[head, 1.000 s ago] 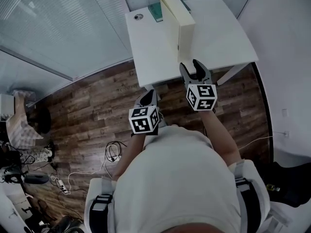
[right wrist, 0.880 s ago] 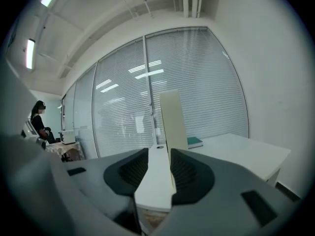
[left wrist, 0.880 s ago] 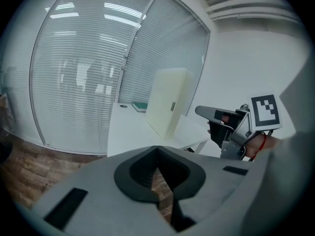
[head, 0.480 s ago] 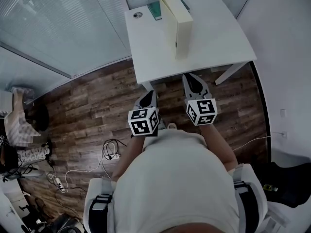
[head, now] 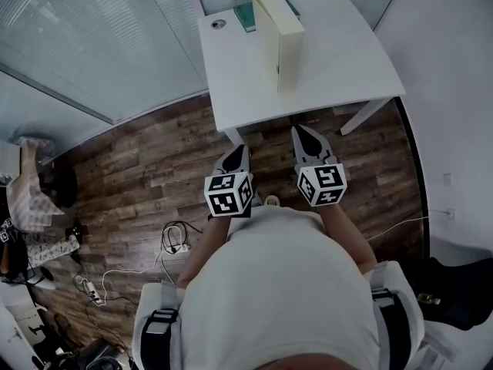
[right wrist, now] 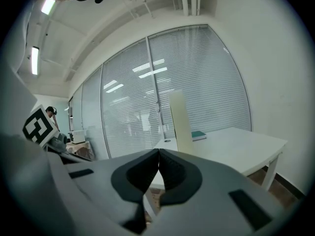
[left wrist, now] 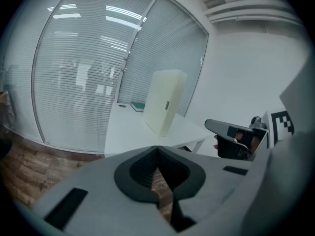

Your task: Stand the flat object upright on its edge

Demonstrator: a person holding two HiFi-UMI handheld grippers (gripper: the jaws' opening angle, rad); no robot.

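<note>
Work looks finished: the cream box (head: pixel 279 41) stands upright on its edge on the table (head: pixel 347 52), at twelve o'clock from both tongs and well apart from them. Closed and empty are the left tongs (head: pixel 238 149) and the right tongs (head: pixel 301 131), whose jaws have just been closing on nothing. Next move, I judge, calls only for keeping clear of it. Box is shut, contents unseen

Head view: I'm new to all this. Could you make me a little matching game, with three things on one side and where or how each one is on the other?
Things:
1. cream box
2. green book
3. left gripper

States:
a. lying flat at the white table's far edge
b. jaws together, empty, over the wooden floor
c. standing upright on its edge

Pairs: 1-c, 2-a, 3-b.
</note>
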